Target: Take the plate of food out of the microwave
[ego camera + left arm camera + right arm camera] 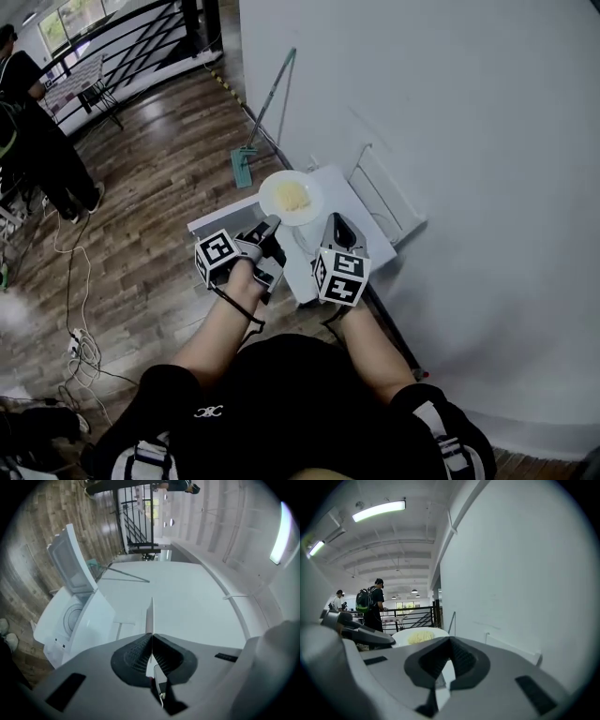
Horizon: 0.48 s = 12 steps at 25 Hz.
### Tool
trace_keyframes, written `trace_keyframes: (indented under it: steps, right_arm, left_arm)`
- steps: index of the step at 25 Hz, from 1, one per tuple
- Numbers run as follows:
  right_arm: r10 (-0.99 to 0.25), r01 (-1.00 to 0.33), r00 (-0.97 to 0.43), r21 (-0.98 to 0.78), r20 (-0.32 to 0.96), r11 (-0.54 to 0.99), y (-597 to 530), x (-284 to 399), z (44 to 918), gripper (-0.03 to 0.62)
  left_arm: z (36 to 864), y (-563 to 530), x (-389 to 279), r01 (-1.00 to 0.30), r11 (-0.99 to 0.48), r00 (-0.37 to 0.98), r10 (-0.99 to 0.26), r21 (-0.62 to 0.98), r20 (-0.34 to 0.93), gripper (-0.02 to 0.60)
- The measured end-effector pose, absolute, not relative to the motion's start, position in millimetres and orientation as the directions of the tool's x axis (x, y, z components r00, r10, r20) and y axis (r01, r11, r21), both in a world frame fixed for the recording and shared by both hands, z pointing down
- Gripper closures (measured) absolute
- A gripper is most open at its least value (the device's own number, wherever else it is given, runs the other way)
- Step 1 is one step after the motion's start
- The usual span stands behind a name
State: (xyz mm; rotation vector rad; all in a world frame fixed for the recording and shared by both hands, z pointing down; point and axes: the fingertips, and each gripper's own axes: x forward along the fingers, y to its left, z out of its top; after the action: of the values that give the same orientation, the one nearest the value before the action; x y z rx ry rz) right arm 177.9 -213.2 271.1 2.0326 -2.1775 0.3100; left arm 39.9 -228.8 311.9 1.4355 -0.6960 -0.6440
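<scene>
Plate (270, 199) rim pinched between closed left fingers (133, 654)

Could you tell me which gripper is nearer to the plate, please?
Left: the left gripper clamps the plate at its near rim; the right gripper sits just right of it, not gripping it.

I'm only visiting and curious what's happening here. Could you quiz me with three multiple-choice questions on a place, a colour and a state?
1. Where is the plate?
A. inside the microwave
B. on the floor
C. clamped in the left gripper

2. What colour is the plate?
A. white
B. red
C. black

3. The microwave door is:
A. shut
B. open
C. missing

Answers:
1. C, the left gripper pinches its rim outside the microwave.
2. A, its rim shows white.
3. B, the door stands swung wide.
</scene>
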Motion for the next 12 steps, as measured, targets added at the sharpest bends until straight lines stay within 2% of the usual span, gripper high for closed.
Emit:
trace_keyframes:
  steps: [12]
  right_arm:
    - [-0.979, -0.999, -0.006, -0.044, 0.203, -0.003, -214, 193, 242, 0.582]
  left_arm:
    - [266, -238, 70, 0.005, -0.022, 0.696, -0.718, 1.000, -0.019, 0.573]
